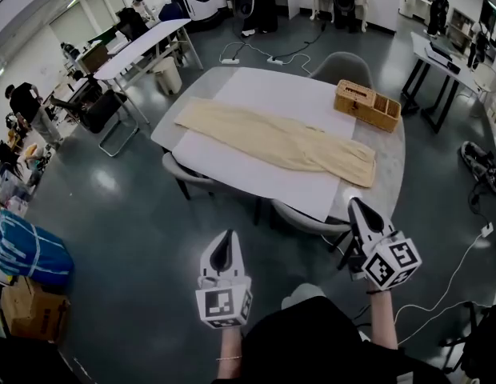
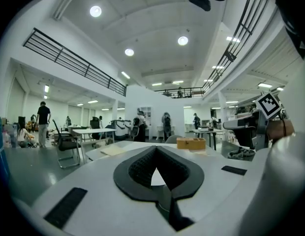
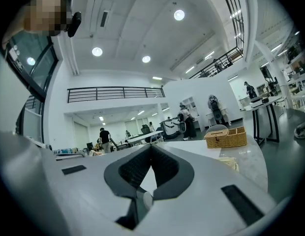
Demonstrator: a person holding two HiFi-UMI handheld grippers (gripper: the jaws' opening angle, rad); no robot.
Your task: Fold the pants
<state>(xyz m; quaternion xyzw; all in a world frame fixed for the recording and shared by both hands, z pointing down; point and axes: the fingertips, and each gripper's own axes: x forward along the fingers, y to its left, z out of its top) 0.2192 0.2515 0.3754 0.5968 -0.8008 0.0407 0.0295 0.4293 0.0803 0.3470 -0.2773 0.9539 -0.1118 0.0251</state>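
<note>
Pants (image 1: 280, 138) lie spread flat at full length, running diagonally across the table (image 1: 394, 152) from its far-left edge to its near-right edge. A wicker basket (image 1: 367, 105) stands near the far-right edge, apart from the cloth. The left gripper (image 1: 223, 246) and right gripper (image 1: 362, 210) are both short of the table's near edge, with jaws fully together and nothing between them.
</note>
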